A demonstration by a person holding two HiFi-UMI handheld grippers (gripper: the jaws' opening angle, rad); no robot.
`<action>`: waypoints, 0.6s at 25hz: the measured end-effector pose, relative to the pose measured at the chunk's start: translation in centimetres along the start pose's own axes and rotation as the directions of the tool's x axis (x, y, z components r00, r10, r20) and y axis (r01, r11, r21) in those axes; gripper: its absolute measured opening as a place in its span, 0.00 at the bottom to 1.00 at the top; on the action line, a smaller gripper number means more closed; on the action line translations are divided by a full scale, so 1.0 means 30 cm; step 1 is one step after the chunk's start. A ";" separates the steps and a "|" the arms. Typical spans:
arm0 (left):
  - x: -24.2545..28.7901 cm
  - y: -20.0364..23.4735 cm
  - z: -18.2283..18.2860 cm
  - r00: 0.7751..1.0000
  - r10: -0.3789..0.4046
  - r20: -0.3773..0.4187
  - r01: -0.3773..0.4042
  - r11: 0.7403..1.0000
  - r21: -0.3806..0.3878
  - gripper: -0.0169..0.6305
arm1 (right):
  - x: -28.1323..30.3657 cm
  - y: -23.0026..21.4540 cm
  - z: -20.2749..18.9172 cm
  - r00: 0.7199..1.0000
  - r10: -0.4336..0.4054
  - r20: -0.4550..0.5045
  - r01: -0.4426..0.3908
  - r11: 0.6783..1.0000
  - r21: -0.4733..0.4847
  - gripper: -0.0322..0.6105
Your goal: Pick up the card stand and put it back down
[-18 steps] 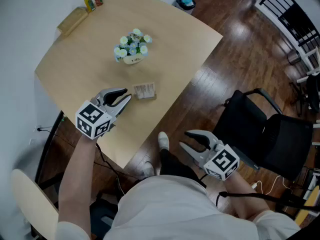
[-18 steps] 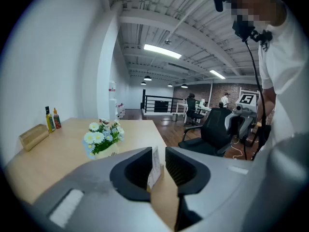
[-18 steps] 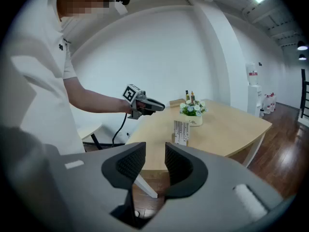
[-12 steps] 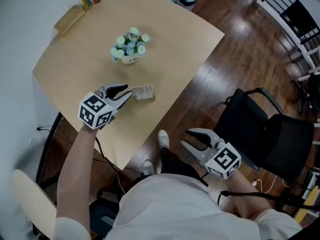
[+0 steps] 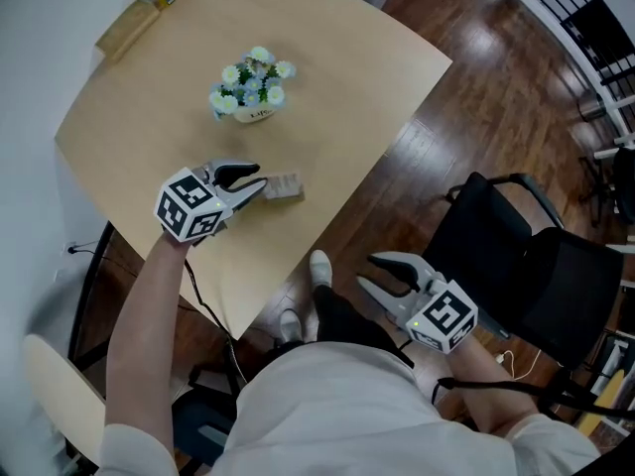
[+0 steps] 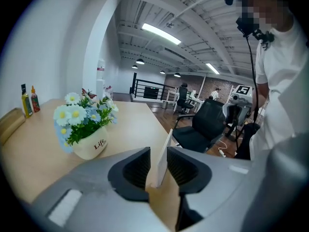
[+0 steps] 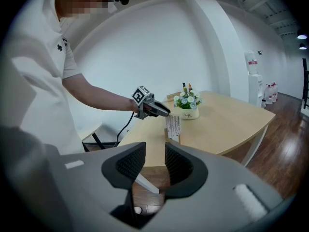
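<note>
You stand at a light wooden counter (image 5: 129,107) on a dark plank floor (image 5: 476,107), a white wall (image 7: 159,47) beside it. A black office chair (image 5: 526,266) is at your right, a black railing (image 5: 585,28) beyond. Strip lights (image 6: 161,34) cross the open ceiling (image 6: 203,13).

Left gripper (image 5: 256,179) at the card stand (image 5: 284,185) on the table (image 5: 347,58), right gripper (image 5: 367,271) well apart

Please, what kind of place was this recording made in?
Probably an open-plan office or a similar workspace: a black office chair stands beside the wooden table, and long strip lights hang under a bare industrial ceiling.
</note>
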State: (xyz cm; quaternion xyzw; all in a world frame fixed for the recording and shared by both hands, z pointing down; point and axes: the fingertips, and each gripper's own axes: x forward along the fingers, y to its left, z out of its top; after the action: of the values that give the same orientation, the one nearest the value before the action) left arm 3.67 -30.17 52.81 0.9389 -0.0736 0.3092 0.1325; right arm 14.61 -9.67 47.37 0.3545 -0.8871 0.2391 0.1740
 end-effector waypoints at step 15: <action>0.022 -0.017 0.006 0.996 -0.082 0.024 0.082 0.997 -0.009 0.06 | 0.033 -0.045 -0.001 1.000 0.000 -0.017 0.001 1.000 0.021 0.25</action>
State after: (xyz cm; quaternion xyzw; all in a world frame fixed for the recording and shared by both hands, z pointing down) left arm 4.41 -29.77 52.97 0.9440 -0.0380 0.2919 0.1489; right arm 14.89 -11.03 48.27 0.3545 -0.8829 0.2514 0.1779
